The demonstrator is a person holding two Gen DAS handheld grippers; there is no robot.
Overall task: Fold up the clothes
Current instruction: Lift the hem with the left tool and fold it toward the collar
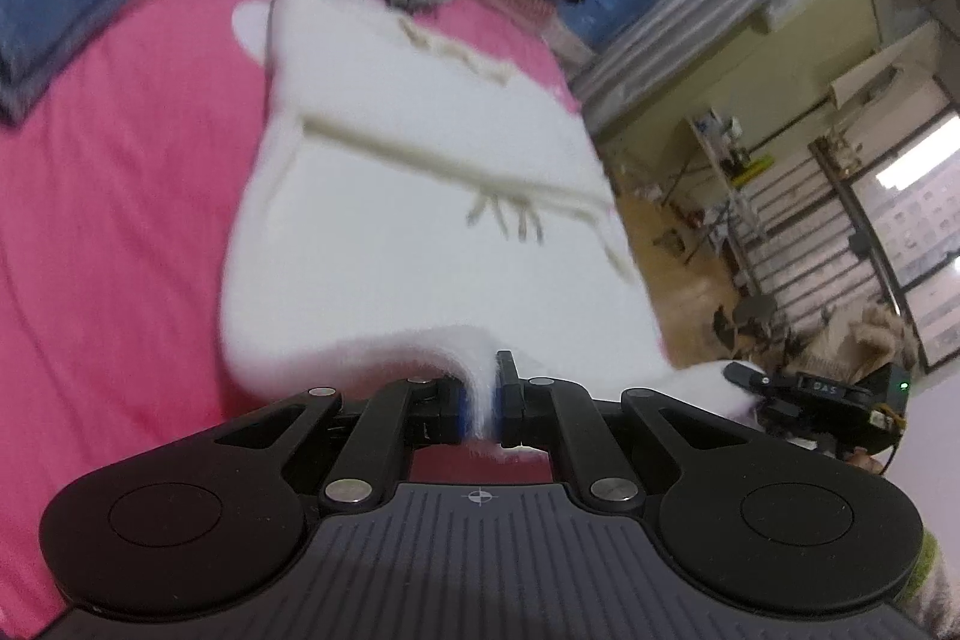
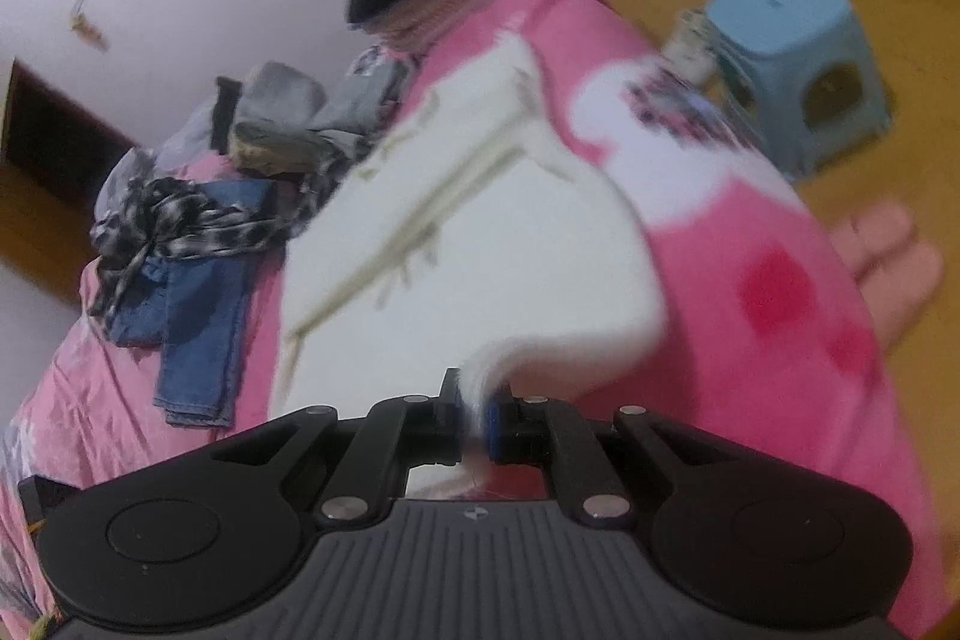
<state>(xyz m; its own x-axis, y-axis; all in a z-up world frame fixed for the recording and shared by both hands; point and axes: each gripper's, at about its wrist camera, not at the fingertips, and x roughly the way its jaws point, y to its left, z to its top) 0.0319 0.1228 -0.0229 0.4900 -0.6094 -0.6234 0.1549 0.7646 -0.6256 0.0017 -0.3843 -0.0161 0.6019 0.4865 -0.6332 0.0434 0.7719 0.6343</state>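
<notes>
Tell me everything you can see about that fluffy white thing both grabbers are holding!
The fluffy white fleece garment looks soft and thick, with pale beige line stitching across it. It lies mostly spread on the pink bedsheet, one side hanging past the bed's edge. Its near edge is lifted and curled: the left gripper pinches one spot, the right gripper another, jaws closed on the fabric. The picture is blurry.

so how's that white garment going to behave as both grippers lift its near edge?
Probably floppy: the white garment bends sharply over where the left gripper pinches it, and sags between there and the right gripper. Likely light, since a thin pinched edge carries it. The fuzzy surface suggests it won't slip easily, though blur limits certainty.
</notes>
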